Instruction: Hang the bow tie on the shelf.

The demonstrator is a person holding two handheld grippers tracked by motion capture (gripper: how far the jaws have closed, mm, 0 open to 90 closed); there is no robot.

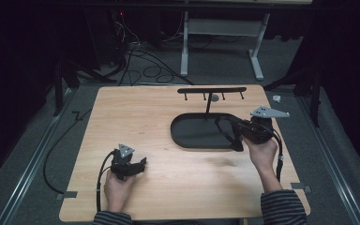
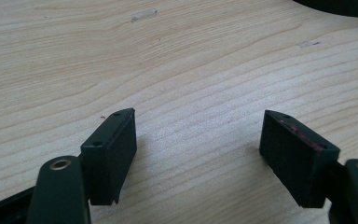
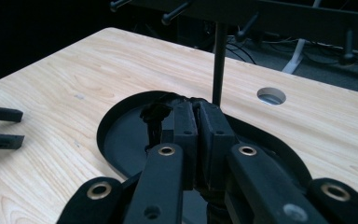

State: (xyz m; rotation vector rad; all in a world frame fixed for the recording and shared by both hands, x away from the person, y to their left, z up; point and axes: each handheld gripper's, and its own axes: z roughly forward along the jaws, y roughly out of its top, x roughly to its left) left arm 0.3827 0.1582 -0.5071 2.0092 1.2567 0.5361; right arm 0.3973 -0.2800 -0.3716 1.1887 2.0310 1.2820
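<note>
Black loop, a thin band or cord as far as I can make out, sits pinched in the right gripper. The right gripper view shows its two fingers pressed together on a bunched bit of the loop, which sticks out just ahead of and beside the fingertips. From above, the rest of the loop opens out beyond the fingertips and hangs low over the dark oval tray. I cannot tell whether it touches the tray.

Straight ahead of the clamped fingers rises the thin post of the stand. High above them runs the crossbar with its small pegs, and every peg I can see is bare.

The left gripper rests low over the wooden table, well apart from the tray. Its fingers stand wide apart with bare wood between them.

As I judge it, the grasp is made, and the work is in its early or middle part. If the loop is meant for a peg, the lift up to the crossbar, the hooking over a peg and the release all remain to do. If it is meant for the tray beneath the fingers, little is left beyond letting go. The pictures do not settle which.
</note>
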